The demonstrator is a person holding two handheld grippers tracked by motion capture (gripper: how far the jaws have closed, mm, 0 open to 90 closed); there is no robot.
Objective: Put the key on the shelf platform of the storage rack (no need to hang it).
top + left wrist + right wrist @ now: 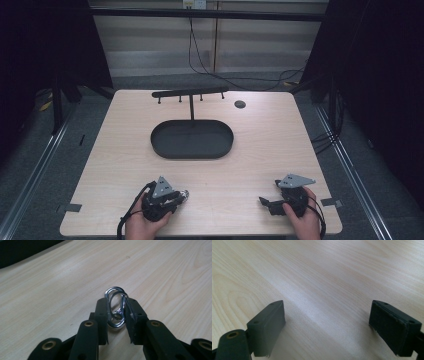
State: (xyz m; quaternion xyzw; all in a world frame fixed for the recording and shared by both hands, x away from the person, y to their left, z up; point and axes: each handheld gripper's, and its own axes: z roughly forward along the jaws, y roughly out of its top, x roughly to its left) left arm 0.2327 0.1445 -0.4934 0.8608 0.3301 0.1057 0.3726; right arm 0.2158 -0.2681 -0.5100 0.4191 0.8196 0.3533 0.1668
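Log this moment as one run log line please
left gripper: jaws shut on carabiner, low over table | right gripper: jaws open, nothing between | tray: no carabiner in it

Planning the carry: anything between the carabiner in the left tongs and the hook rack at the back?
The black oval tray lies on the table between the carabiner, clamped in the left tongs, and the hook rack. Nothing else.

Tongs (117,308) tight on carabiner (116,305), wood table (50,290).

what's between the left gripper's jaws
A silver metal clip lies on the wooden table, pinched between the left gripper jaws. Its lower end is hidden behind them.
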